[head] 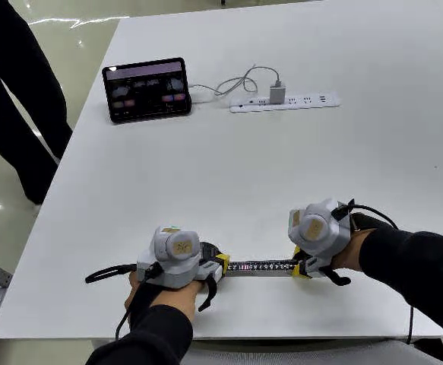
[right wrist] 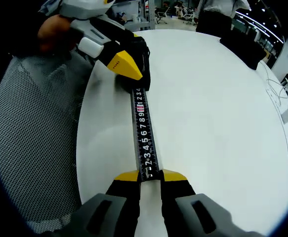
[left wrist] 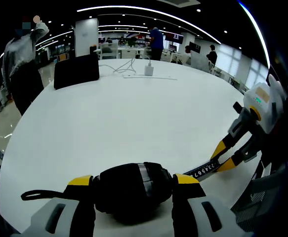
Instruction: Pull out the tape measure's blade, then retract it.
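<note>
L gripper (left wrist: 134, 180), nearest, jaws clamped on tape measure case (left wrist: 131, 195) near table (head: 282, 167) front edge; blade (right wrist: 144, 131) runs straight across to R gripper (right wrist: 150, 176), jaws pinching its tip.

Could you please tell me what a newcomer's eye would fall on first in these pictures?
Most striking is the black tape measure case, clamped in the left gripper near the white table's front edge, with its blade drawn out flat to the right gripper, which pinches its tip. Farther back are a lit tablet and a white power strip.
</note>
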`<state>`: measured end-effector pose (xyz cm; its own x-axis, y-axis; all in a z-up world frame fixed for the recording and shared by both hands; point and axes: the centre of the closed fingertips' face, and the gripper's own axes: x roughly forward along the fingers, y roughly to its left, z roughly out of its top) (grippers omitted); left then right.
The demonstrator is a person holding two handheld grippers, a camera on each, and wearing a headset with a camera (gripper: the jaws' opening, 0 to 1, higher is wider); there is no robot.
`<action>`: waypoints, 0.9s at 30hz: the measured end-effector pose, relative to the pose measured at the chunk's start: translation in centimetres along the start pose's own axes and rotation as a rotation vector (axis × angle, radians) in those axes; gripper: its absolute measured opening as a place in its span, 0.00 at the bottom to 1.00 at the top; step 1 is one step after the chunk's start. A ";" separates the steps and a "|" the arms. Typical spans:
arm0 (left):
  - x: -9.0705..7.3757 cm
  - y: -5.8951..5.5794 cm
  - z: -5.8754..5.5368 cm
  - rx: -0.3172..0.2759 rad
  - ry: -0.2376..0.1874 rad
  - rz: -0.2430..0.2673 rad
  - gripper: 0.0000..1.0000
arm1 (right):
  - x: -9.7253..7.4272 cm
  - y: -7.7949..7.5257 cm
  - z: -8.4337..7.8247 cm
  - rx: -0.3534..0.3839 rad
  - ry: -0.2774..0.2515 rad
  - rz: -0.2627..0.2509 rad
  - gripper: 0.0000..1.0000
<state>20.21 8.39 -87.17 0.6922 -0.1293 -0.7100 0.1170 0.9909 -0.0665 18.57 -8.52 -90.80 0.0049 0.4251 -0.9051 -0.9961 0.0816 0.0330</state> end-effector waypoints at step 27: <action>0.0 0.0 0.0 -0.003 0.000 0.000 0.59 | 0.7 0.2 1.6 0.013 -0.031 0.009 0.10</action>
<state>20.18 8.39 -87.18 0.6923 -0.1295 -0.7099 0.1148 0.9910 -0.0689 18.49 -6.77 -90.80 -0.0016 0.4533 -0.8913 -0.9949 0.0895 0.0473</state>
